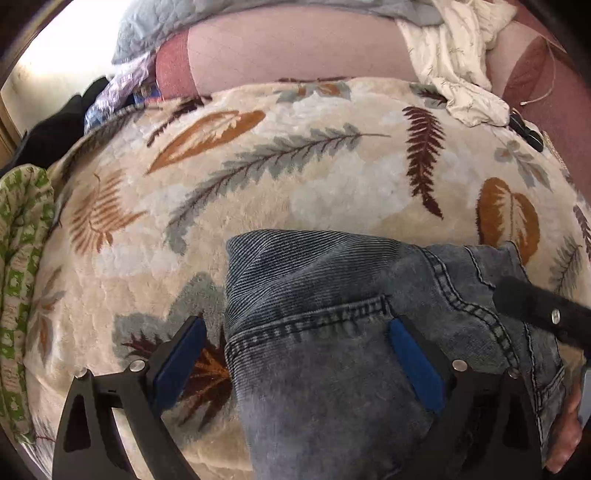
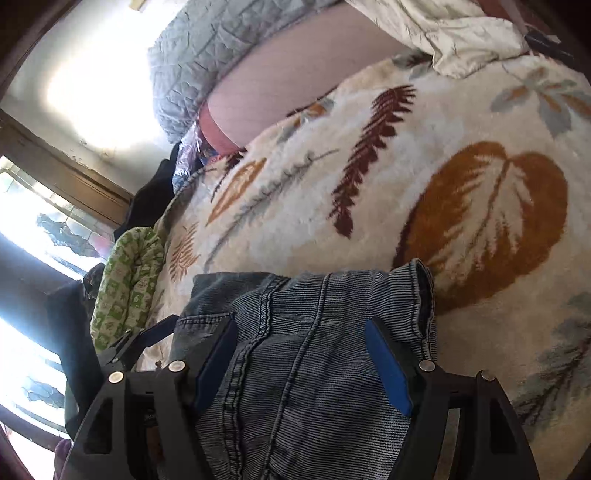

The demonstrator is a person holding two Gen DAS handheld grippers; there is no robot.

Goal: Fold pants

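One pair of blue jeans (image 1: 332, 314) lies on one cream leaf-print blanket (image 1: 258, 177). Two grippers work over it, the left gripper (image 1: 295, 347) and the right gripper (image 2: 301, 350), each with two blue-padded fingers. One white crumpled cloth (image 1: 454, 62) sits at one o'clock, one grey quilt (image 1: 177, 22) at eleven, and one green patterned cloth (image 1: 22, 236) at nine.

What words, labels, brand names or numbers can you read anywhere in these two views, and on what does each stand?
None can be read.
Blue denim pants: stitching only, no label visible.
Cream leaf-patterned fleece blanket: pictures only.
Green-and-white printed cloth: small motifs, too blurred to tell.
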